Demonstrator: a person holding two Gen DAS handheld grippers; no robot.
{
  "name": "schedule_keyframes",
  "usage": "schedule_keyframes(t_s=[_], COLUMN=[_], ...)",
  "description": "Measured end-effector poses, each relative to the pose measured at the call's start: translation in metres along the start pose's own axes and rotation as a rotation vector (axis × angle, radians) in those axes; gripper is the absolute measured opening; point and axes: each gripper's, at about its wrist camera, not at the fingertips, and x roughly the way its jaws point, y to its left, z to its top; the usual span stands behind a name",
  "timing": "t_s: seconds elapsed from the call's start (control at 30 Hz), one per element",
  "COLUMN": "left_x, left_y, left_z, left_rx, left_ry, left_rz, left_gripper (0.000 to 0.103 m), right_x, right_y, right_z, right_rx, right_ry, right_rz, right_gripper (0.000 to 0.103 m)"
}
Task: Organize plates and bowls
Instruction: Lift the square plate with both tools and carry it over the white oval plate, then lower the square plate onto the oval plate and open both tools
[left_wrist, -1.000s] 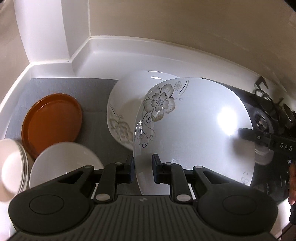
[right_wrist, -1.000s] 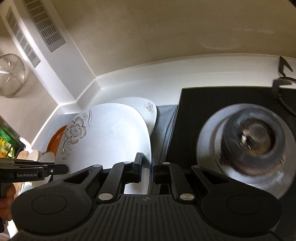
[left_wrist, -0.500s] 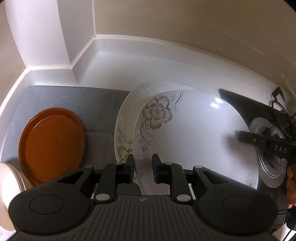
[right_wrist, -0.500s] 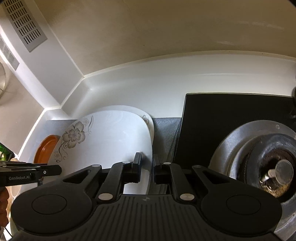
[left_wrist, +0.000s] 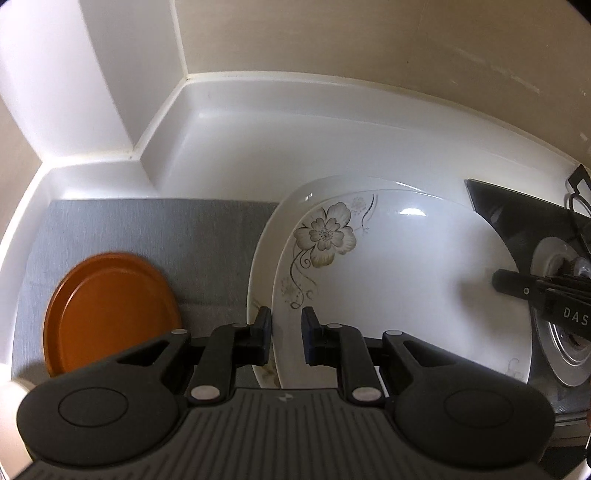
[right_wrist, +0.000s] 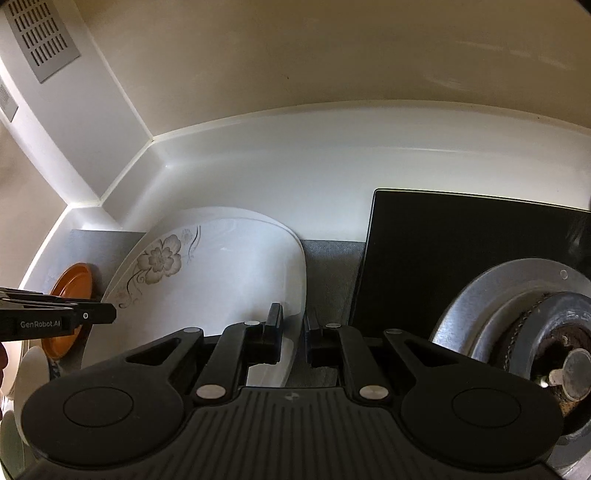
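Observation:
A large white floral plate is held between both grippers, low over a second white floral plate on the grey mat. My left gripper is shut on its left rim. My right gripper is shut on its right rim. The plate nearly covers the lower plate, whose rim peeks out behind it. An orange plate lies on the mat to the left and also shows in the right wrist view.
A black gas hob with a steel burner sits right of the mat. White bowls stand at the near left. The white counter upstand and the wall close off the back.
Both grippers have carried the floral plate forward and down, so it now sits almost squarely over the second floral plate. The white bowls at the left have slid out of the left view.

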Motion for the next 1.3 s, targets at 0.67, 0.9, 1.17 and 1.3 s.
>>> schedule_keyframes(t_s=[0.67, 0.9, 1.17, 1.3], left_x=[-0.037, -0.079, -0.118, -0.139], left_y=[-0.006, -0.002, -0.005, -0.004], left_z=[-0.008, -0.021, -0.055, -0.082], left_rx=[-0.024, -0.057, -0.06, -0.046], left_ry=[-0.137, -0.229, -0.222, -0.224], left_rz=[0.03, 0.055, -0.005, -0.027], left_gripper=[0.086, 0.103, 0.103, 0.103], right_x=[0.019, -0.002, -0.069, -0.098], right_y=[0.037, 0.043, 0.061, 0.08], right_z=[-0.026, -0.035, -0.058, -0.082], right_rx=[-0.183, -0.154, -0.102, -0.094], right_ry=[-0.134, -0.186, -0.247, -0.247], right_rz=[-0.163, -0.2, -0.123, -0.106], right_gripper=[0.037, 0.067, 0.092, 0.093])
